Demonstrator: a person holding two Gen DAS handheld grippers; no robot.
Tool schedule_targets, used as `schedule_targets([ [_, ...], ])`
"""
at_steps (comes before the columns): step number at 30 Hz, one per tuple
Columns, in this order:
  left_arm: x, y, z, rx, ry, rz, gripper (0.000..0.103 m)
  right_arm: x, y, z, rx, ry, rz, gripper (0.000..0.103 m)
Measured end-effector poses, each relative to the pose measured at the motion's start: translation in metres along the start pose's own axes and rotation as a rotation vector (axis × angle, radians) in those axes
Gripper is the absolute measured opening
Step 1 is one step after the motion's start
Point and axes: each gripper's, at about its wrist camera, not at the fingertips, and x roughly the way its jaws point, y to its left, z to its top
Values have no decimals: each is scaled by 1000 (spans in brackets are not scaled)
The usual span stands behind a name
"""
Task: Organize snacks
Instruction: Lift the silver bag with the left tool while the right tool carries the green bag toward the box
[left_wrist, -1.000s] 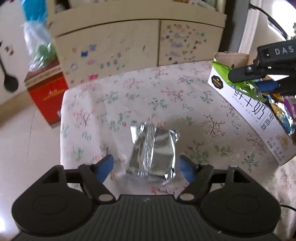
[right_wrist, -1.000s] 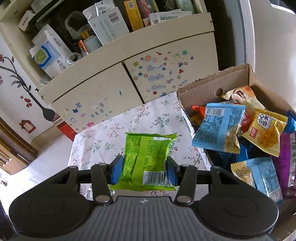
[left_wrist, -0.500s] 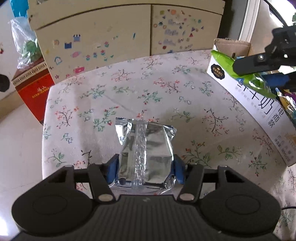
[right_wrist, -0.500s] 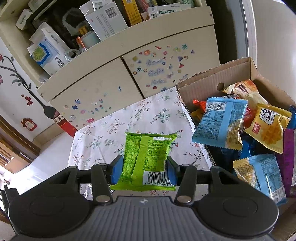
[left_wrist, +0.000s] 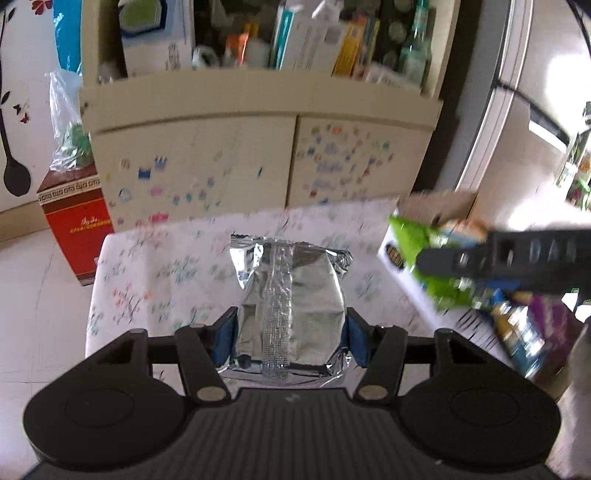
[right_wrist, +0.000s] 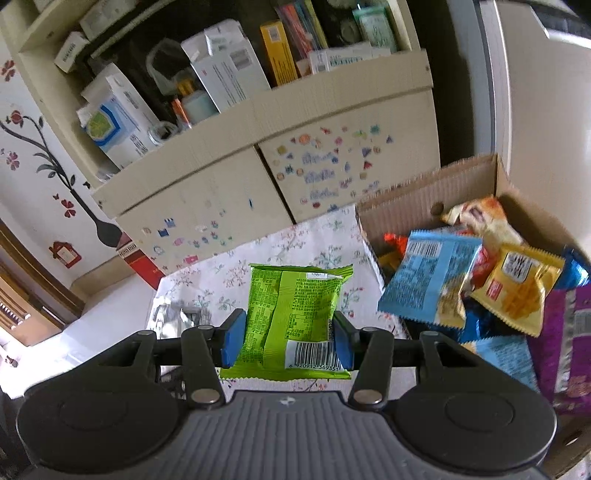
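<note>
Daylight filled both views, strongest from the right of the left claw (left_wrist: 290, 338), where a pale door panel (left_wrist: 532, 122) washed out into glare. The silver packet (left_wrist: 290, 306) caught bright reflections on its crinkled foil yet stayed sharp, while the desk (left_wrist: 155, 273) ahead of the claw, the cabinet (left_wrist: 229, 170) beyond it and the right claw (left_wrist: 469, 258) off to its right smeared with motion blur. The right wrist view was crisper: barcode and print on the green packet (right_wrist: 291, 314) read clearly, and the carton (right_wrist: 424, 192) to the right of that claw showed soft shadow inside. Fisheye bending curved the shelves (right_wrist: 207, 88) and walls toward every edge, and a dim corner sat at lower left.
</note>
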Motion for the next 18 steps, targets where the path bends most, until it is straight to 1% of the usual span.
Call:
schedule_targets([
  [3,-8,-6,15,3,-27,-6,59,-12,3,3,-31,-34,-5,56],
  [5,-12,-9,24,29,-48,4,59,-21,1,5,-43,-58,-15,56],
  [11,-19,-15,46,80,-86,26,59,-49,-20,6,22,-114,-38,56],
  [14,-14,-20,50,51,-97,7,59,-55,-27,7,40,-133,-60,56],
  [18,-7,-31,44,28,-84,-30,59,-53,-35,8,40,-129,-98,56],
])
